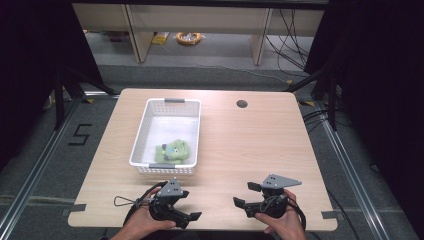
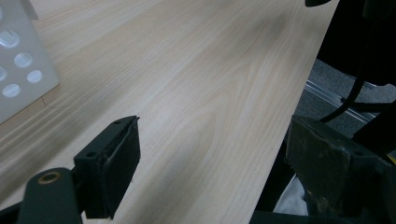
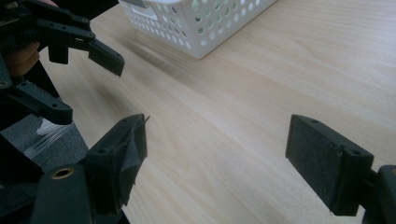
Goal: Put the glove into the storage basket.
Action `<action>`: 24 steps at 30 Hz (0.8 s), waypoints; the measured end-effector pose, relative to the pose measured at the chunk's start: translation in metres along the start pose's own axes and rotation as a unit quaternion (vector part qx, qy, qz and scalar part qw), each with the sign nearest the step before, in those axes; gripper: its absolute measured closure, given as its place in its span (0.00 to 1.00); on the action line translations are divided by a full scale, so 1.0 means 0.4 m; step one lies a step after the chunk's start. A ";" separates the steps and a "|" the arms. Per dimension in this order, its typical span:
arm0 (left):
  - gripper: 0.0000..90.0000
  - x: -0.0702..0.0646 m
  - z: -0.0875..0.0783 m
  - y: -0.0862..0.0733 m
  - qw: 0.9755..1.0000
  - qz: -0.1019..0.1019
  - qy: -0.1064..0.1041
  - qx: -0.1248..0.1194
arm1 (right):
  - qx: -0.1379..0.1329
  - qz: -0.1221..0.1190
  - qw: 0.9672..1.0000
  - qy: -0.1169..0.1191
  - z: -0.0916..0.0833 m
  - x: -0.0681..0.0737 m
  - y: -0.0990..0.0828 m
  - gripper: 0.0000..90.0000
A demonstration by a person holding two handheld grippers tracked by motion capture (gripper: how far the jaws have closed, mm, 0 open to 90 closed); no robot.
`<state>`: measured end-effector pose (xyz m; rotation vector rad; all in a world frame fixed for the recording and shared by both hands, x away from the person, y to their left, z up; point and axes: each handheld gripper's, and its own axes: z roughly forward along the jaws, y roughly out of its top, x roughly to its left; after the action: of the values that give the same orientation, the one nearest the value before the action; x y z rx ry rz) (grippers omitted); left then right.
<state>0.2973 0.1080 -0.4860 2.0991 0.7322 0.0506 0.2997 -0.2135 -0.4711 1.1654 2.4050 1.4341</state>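
The right claw (image 1: pixel 246 194) hangs low over the near right part of the bench (image 1: pixel 250 145), its jaws spread wide with nothing but bare wood grain between them in the right gripper view; the hand (image 1: pixel 286 225) behind it comes in over the near edge. The left claw (image 1: pixel 191 204) sits just to its left, also near that front edge, and its jaws stand apart and empty as well; in the left gripper view one jaw lies over the wood while the other overhangs the bench edge, with dark floor and a cable below. The two claws are near each other but apart, with an open strip of bench between them. Just beyond the left claw stands a white perforated basket (image 1: pixel 145 120), its near wall close to the claw and parallel to the front edge; its corner shows at the top of the right gripper view (image 3: pixel 205 28). Inside it, against the near end, lies a green plush toy (image 1: pixel 172 151), resting on the basket floor and touched by neither claw. To the right of the basket the bench is open wood out to its right edge, with a small round hole (image 1: pixel 242 104) near the far edge.
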 end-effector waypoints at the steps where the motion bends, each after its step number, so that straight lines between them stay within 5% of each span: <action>1: 0.19 0.001 -0.001 -0.001 1.000 0.007 -0.003 0.002 | -0.002 -0.016 1.000 0.003 -0.001 -0.006 -0.002 0.23; 2: 0.19 0.000 0.000 -0.004 1.000 0.006 -0.002 0.001 | 0.004 0.010 1.000 0.007 -0.002 0.003 -0.007 0.23; 3: 0.19 0.000 0.000 -0.006 1.000 0.010 -0.005 0.003 | 0.003 -0.004 1.000 0.004 -0.002 -0.002 -0.009 0.23; 4: 0.18 0.000 0.001 -0.008 1.000 0.009 -0.004 0.003 | 0.014 0.015 1.000 0.004 -0.006 0.004 -0.013 0.22; 5: 0.18 -0.004 0.002 -0.011 1.000 -0.001 -0.005 0.003 | 0.004 -0.010 1.000 0.004 -0.002 -0.005 -0.015 0.22; 9: 0.18 -0.001 0.002 -0.017 1.000 0.018 -0.003 0.005 | 0.014 0.006 1.000 0.002 -0.005 0.002 -0.023 0.20; 13: 0.18 -0.002 0.003 -0.023 1.000 0.019 -0.001 0.009 | 0.012 -0.012 1.000 -0.007 -0.007 -0.004 -0.031 0.19; 15: 0.18 -0.006 0.004 -0.028 1.000 0.011 0.000 0.008 | 0.020 0.004 1.000 -0.002 -0.008 0.001 -0.038 0.19; 16: 0.18 -0.007 0.004 -0.029 1.000 0.012 0.001 0.008 | 0.018 -0.013 1.000 -0.004 -0.008 -0.005 -0.041 0.20; 18: 0.18 -0.006 0.005 -0.033 1.000 0.022 0.001 0.009 | 0.023 0.010 1.000 0.001 -0.008 0.003 -0.048 0.19; 21: 0.18 -0.011 0.008 -0.043 1.000 0.011 0.002 0.016 | 0.028 -0.009 1.000 -0.002 -0.008 -0.002 -0.055 0.19; 24: 0.18 -0.011 0.009 -0.049 1.000 0.022 0.002 0.019 | 0.029 -0.009 1.000 -0.001 -0.012 0.000 -0.061 0.19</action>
<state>0.2853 0.1114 -0.5021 2.1521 0.6939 0.0649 0.2838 -0.2232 -0.4879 1.1553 2.4646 1.3656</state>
